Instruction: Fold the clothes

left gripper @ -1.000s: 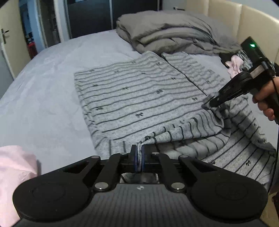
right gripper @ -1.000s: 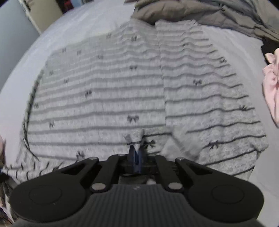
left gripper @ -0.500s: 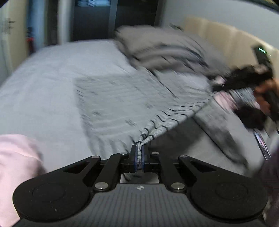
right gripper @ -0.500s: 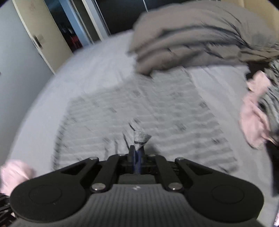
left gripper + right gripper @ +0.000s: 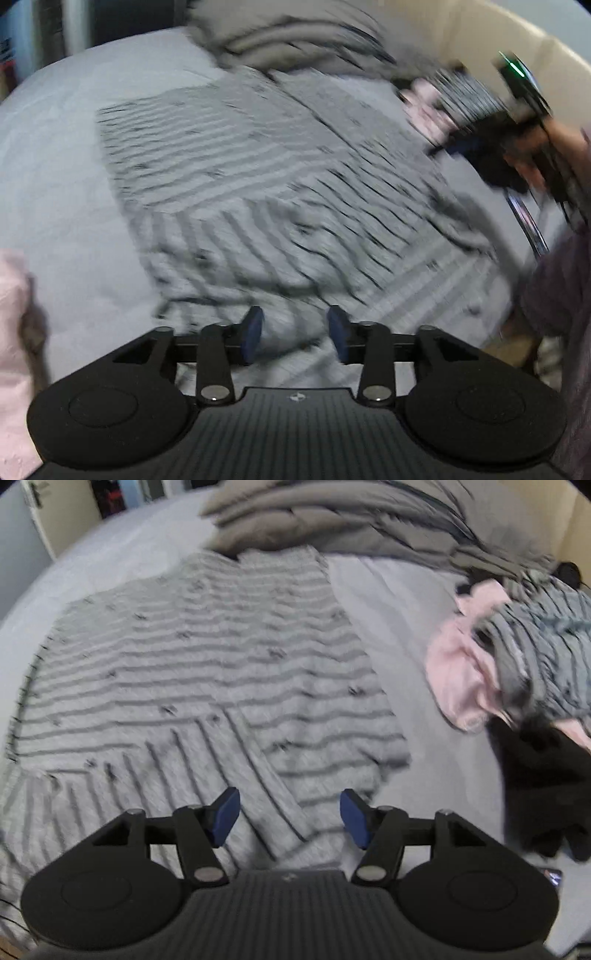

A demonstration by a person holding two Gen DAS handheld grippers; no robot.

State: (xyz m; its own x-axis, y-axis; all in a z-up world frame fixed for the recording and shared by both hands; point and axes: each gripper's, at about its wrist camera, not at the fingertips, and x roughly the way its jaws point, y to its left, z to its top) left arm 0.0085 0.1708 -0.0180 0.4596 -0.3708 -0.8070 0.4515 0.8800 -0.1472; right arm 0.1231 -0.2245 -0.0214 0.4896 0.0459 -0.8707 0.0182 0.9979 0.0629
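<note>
Pale grey bed fills both blurred views. Nearest, the left gripper and right gripper hover with jaws spread, empty, over the striped knit garment lying flat, one flap folded diagonally. Only the right view shows pink clothing at right; a rumpled grey duvet lies farthest.

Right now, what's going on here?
A person is folding a grey striped garment spread on a bed, with a handheld tool in each hand. Both the left tool and the right tool are open and hold nothing. One flap of the garment lies folded diagonally across the rest, its stripes running at an angle. A pile of unfolded clothes, pink, striped and black, waits at the right. The pictures are motion-blurred.
</note>
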